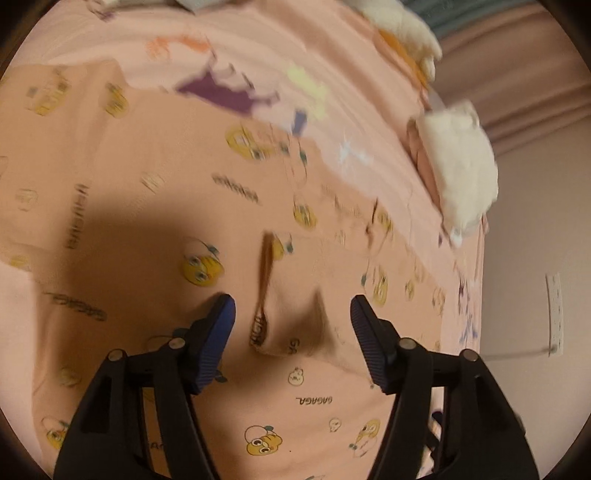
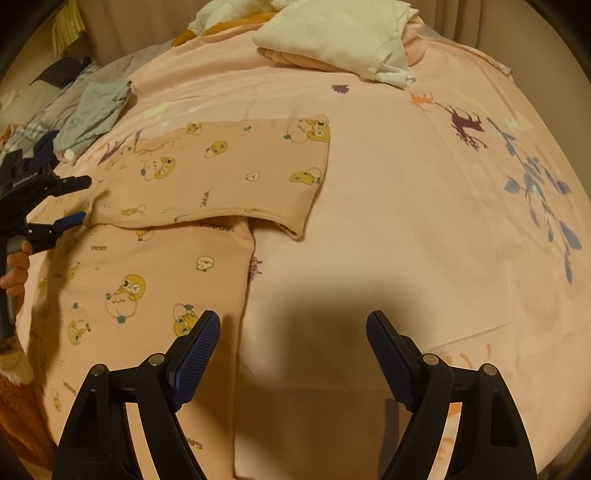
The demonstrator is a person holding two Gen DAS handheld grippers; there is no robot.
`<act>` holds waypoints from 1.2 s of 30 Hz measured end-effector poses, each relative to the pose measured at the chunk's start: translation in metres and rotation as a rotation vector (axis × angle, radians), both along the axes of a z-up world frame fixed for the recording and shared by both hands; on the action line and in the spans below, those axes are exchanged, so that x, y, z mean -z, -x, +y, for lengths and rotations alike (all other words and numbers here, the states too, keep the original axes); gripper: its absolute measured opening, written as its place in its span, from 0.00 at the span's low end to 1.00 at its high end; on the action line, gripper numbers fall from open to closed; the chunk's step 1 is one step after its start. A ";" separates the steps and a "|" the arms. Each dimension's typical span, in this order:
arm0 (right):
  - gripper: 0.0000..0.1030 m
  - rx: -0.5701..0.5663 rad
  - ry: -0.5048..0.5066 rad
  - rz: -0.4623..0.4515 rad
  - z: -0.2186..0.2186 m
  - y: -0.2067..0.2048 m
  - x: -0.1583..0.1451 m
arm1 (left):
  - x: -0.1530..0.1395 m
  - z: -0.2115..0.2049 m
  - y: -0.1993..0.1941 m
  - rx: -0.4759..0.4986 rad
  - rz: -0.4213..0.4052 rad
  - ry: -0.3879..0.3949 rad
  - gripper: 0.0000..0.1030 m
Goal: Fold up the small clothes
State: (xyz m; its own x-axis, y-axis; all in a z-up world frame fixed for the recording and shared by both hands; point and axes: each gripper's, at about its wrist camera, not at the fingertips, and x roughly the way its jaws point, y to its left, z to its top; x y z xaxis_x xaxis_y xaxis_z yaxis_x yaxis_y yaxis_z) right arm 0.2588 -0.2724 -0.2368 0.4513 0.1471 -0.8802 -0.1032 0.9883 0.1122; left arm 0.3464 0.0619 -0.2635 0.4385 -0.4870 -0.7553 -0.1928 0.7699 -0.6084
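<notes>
Both my tongs spread wide over the peach pyjama top on the bed.

My left tongs (image 1: pixel 293 314) are released, hovering just above a raised wrinkle in the pyjama top (image 2: pixel 225 173), gripping nothing. My right tongs (image 2: pixel 293 332) gape too, over the pink bedsheet (image 2: pixel 406 206) beside the top's hem. One sleeve lies folded across. Folded white clothes (image 2: pixel 332 33) sit at the far edge.
</notes>
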 end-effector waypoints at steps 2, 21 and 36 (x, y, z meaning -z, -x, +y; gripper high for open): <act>0.79 0.000 -0.005 0.005 0.001 0.001 0.002 | 0.004 -0.005 -0.003 0.015 -0.003 0.017 0.41; 0.79 0.005 0.000 -0.037 0.004 0.005 -0.007 | -0.038 0.062 -0.004 -0.137 -0.105 -0.023 0.10; 0.73 0.017 0.210 -0.140 0.043 -0.062 0.009 | -0.010 0.076 0.010 -0.099 -0.036 -0.100 0.13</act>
